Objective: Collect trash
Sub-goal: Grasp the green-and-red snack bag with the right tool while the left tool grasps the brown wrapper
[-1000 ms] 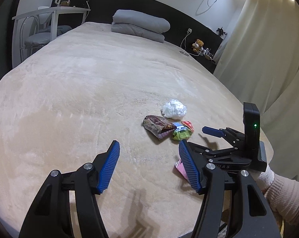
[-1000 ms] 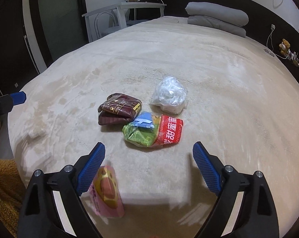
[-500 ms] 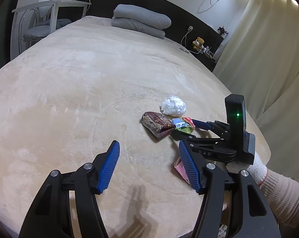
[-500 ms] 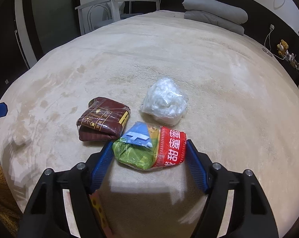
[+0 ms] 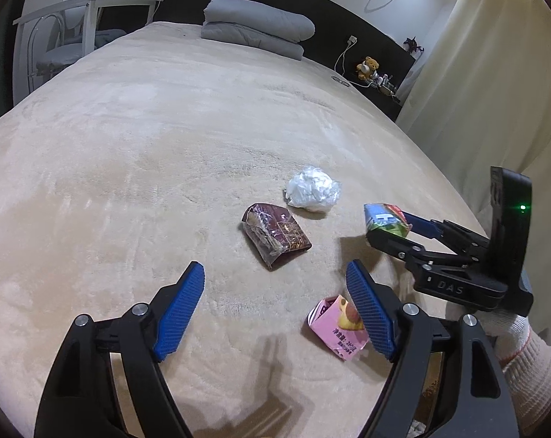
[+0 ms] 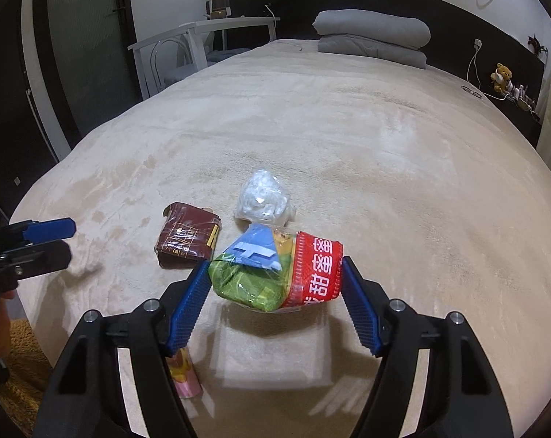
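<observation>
Gripping green-red packet point(image 6: 275, 270) off bed point(image 6: 385, 146), right gripper point(image 6: 275, 292) clamps its long axis; left gripper point(image 5: 275, 306) jaws opening, empty, pink carton point(image 5: 335, 332) lower right, just beside right jaw.

Blanket point(image 5: 129, 168) open leftward; brown packet point(image 5: 275, 235), pink carton point(image 5: 335, 328) obstruct.

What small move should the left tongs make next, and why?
Probably shift toward the pink carton until it sits between the fingers. The opening left tongs hold nothing, the carton lies under one finger, and the right tongs already grip the green-and-red packet.
</observation>
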`<state>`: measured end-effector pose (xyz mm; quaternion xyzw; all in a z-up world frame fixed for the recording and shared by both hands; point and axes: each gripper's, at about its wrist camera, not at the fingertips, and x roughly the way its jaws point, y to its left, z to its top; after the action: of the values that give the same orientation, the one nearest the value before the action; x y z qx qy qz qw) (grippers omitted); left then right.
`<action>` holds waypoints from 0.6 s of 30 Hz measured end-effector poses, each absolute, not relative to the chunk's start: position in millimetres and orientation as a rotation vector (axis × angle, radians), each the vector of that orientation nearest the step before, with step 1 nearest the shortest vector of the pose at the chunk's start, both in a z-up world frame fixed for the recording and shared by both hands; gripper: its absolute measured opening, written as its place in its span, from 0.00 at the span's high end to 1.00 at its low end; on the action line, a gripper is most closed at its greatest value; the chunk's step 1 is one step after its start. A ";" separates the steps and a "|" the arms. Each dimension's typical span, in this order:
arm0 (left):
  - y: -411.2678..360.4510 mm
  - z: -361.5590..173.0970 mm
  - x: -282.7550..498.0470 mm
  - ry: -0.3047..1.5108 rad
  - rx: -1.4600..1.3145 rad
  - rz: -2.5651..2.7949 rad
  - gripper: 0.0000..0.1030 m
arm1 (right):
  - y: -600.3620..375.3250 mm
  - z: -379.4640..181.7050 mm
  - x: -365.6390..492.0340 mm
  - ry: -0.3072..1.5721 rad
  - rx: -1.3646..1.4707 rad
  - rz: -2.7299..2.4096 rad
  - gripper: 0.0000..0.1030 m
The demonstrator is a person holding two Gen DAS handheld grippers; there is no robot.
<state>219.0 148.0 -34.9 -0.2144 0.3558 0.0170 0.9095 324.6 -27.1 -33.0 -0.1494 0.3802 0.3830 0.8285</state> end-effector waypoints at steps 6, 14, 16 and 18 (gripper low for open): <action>144.4 -42.5 248.0 0.755 -0.437 0.053 0.19 | -54.2 -16.1 322.4 0.795 -0.260 0.793 0.32; 139.7 -62.3 296.0 0.831 -0.483 0.047 0.19 | -77.3 -6.0 320.3 0.796 -0.223 0.777 0.32; 137.4 -70.3 306.0 0.863 -0.477 0.063 0.19 | -81.4 -5.0 320.9 0.798 -0.217 0.772 0.32; 134.3 -76.8 314.0 0.889 -0.464 0.078 0.19 | -83.9 -3.9 321.2 0.801 -0.213 0.773 0.32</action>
<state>314.0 134.3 -76.8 -0.2221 0.4258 0.0375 0.8763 321.2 -83.9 -3.9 -0.1009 0.3795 0.3660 0.8437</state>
